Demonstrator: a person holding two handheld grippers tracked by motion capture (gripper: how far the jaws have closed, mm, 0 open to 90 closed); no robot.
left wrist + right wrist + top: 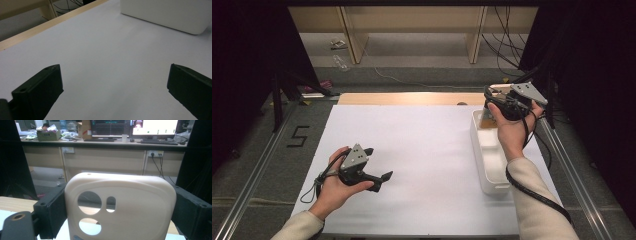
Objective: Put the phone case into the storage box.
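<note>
A cream phone case (135,212) with round camera cutouts stands upright between the jaws of my right gripper (120,200), which is shut on its two sides. In the high view that right gripper (488,107) hovers over the far end of a long white bin (484,165) at the table's right side, and the phone case (486,119) shows as a tan patch just below it. My left gripper (378,163) rests low over the white table sheet (427,150) at the front left. Its jaws stand wide apart with nothing between them (114,68).
The white bin (165,15) lies ahead of the left gripper. A bare wooden strip (412,98) runs along the table's far edge. Metal rails (257,165) flank the table. Desks with monitors (155,127) stand beyond the phone case.
</note>
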